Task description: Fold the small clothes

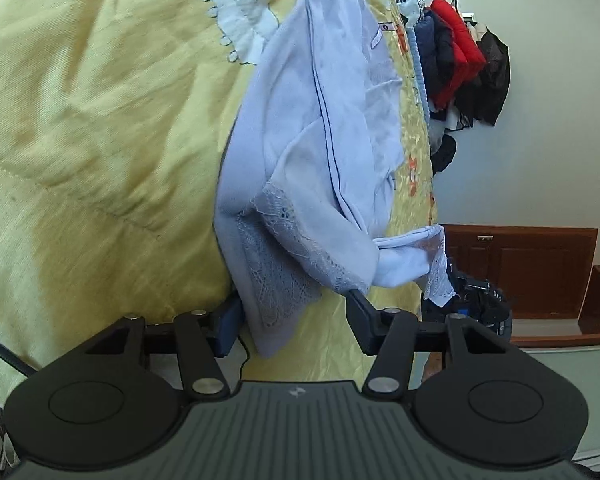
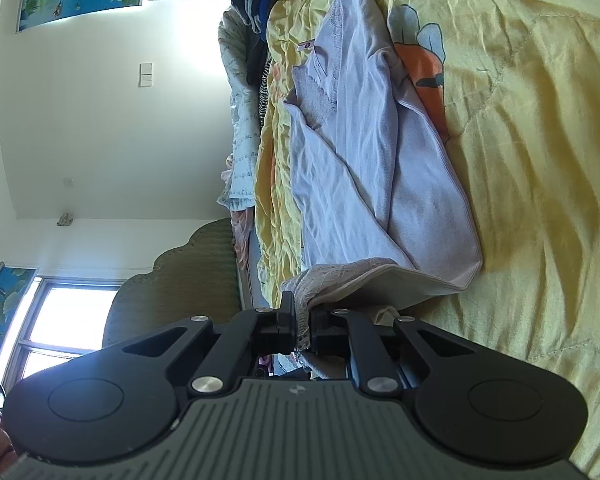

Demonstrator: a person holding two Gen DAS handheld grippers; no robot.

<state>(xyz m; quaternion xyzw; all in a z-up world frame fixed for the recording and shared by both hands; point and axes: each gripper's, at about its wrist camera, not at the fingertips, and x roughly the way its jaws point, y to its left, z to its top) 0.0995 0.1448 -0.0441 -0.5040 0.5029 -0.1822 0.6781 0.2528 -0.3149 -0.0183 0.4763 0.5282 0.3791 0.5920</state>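
Observation:
A pale lilac garment with lace trim (image 1: pixel 320 140) lies partly folded on a yellow quilt (image 1: pixel 100 120). My left gripper (image 1: pixel 292 322) is open, its jaws wide apart, with the garment's lace hem (image 1: pixel 276 280) lying between them. In the right wrist view the same garment (image 2: pixel 380 168) stretches away over the quilt (image 2: pixel 540 160). My right gripper (image 2: pixel 302 326) is shut on a lace-edged corner (image 2: pixel 340 272) of the garment and holds it just above the quilt. The right gripper also shows in the left wrist view (image 1: pixel 472 292), with the lifted corner hanging from it.
A pile of clothes, red and dark (image 1: pixel 460 56), lies at the far end of the bed. A wooden cabinet (image 1: pixel 520 268) stands by the wall. A green headboard (image 2: pixel 180 280) and more piled clothes (image 2: pixel 252 20) are beside the bed.

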